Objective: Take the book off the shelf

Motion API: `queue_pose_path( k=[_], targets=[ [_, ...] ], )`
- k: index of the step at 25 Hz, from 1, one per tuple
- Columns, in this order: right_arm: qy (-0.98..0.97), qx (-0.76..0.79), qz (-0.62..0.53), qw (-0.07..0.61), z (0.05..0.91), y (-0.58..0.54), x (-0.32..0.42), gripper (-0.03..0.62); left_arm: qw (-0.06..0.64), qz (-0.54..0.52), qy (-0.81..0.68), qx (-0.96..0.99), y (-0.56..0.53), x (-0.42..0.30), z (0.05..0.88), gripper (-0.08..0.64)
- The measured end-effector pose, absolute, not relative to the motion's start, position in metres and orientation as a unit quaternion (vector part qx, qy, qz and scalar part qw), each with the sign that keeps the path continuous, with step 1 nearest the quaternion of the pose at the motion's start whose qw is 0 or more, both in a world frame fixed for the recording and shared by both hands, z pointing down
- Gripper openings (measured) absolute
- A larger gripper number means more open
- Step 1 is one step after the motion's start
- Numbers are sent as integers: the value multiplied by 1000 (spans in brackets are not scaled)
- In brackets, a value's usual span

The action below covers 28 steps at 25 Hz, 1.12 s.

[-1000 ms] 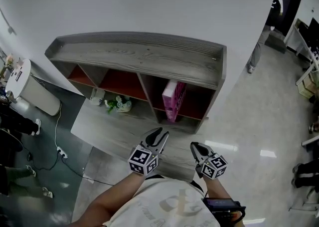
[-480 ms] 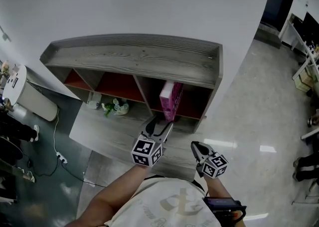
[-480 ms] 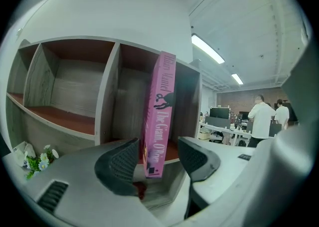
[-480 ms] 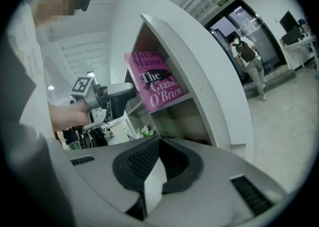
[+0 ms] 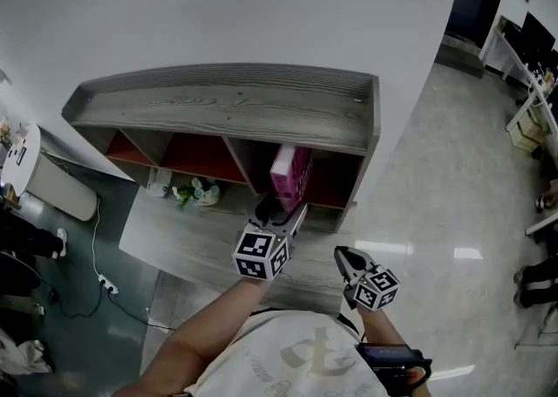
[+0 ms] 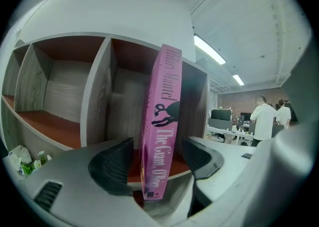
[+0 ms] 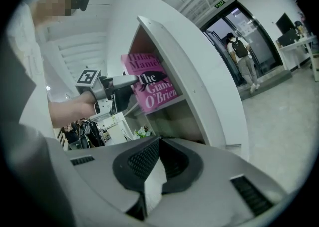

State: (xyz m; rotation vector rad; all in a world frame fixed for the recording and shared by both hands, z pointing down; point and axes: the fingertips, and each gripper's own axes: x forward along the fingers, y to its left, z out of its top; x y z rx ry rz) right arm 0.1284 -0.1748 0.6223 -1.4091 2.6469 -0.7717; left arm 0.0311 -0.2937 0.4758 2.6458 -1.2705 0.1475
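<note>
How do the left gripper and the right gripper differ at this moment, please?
The left gripper has jaws that have just been opening, wide apart either side of the pink book, not pressing it; the right gripper has its jaws together, empty. The left gripper reaches to the shelf, at its right compartment; the right gripper hangs back near the person. Both carry a marker cube.

From my head the room reads evenly bright, with white glare patches on the glossy floor (image 5: pixel 466 253) and the shelf (image 5: pixel 227 112) compartments sunk in shadow beneath its top board. Both my gripper views are heavily fisheyed: straight edges bow and the corners fall to black. Ceiling light strips (image 6: pixel 209 50) burn out white in the left gripper view. There the nearest foreground is soft, while the print on the book (image 6: pixel 160 121) spine stays legible.
</note>
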Motion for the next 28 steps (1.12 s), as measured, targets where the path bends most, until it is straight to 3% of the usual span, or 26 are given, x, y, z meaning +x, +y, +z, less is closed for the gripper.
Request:
queue_pose_path(
  k=[23,26,28],
  targets=[
    [843,-467,-266,30,637,-187,142,5,87,54,-476,873,-339,54,477,287],
    [842,-467,-267,30,639,-189,144,5,82,57,-483,870,-342,55,477,205],
    [842,-468,-267,30,639,-190,146,5,81,57,-483,870,-342,55,478,195]
  ],
)
